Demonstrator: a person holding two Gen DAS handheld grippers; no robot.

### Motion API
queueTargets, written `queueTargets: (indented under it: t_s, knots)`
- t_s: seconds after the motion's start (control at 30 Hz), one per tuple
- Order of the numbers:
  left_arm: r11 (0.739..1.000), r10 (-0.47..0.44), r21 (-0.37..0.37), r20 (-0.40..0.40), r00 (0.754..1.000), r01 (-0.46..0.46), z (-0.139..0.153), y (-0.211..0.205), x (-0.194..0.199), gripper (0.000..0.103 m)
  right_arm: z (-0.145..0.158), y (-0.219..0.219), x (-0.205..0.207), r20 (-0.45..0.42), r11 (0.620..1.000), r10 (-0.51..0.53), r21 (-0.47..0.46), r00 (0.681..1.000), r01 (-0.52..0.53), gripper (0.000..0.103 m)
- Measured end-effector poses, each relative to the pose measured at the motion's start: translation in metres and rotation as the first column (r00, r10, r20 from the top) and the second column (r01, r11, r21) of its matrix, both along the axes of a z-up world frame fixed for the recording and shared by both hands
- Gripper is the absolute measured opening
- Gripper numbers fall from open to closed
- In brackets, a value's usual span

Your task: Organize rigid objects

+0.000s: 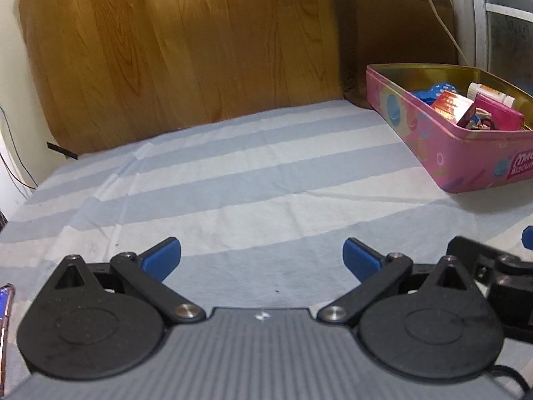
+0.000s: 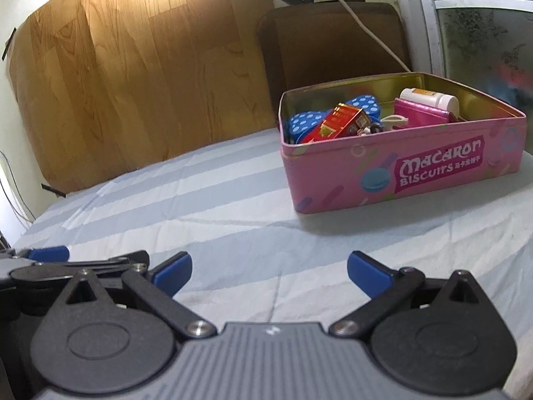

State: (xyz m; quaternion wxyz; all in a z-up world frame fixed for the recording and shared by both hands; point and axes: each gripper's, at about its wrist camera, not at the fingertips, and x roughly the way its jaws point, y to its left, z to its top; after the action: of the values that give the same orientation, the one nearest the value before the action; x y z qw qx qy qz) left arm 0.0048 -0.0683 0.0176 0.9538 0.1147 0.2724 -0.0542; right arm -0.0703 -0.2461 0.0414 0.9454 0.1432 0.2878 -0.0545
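- Left gripper: jaws spread wide, blue pads well apart, nothing between them; it sits low over the cloth.
- Right gripper: likewise spread wide and empty, low over the cloth; the two tools lie side by side, each showing at the edge of the other's view.
- Surface: a flat top covered by a striped cloth in pale blue and white bands, lightly creased, with a few small dark specks near the left tool.
- Room: a wood-grain panel stands upright behind the surface against a cream wall; a brown cushion leans beside it at the back right, with a white cord running down across it; a metal-framed frosted window lies further right.
- Task container: a pink tin lettered "Macaron Biscuits", lid off, stands on the cloth at the far right, just in front of the cushion; it lies ahead and to the right of both tools, well apart from either.
- Contents of the tin: a blue white-dotted case, a red box tilted on top, a magenta wallet and a white bottle lying on its side near the back wall; smaller items between them are too indistinct to tell.
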Motion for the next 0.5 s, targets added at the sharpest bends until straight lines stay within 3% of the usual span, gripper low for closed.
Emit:
queueTargets:
  t_s: [0.23,0.5]
  knots:
    - [0.999,0.031,-0.018,0.046,0.998,-0.030,0.007,0.006,-0.010,0.103,0.000,0.004,0.001,-0.041,1.000,0.010,-0.024,0.999,-0.011,0.103]
    - [0.995,0.083,-0.049,-0.010,0.997,-0.083,0.008,0.019,-0.008,0.103,0.007,0.007,-0.003,-0.039,0.999,0.025,-0.043,0.999,-0.027,0.103]
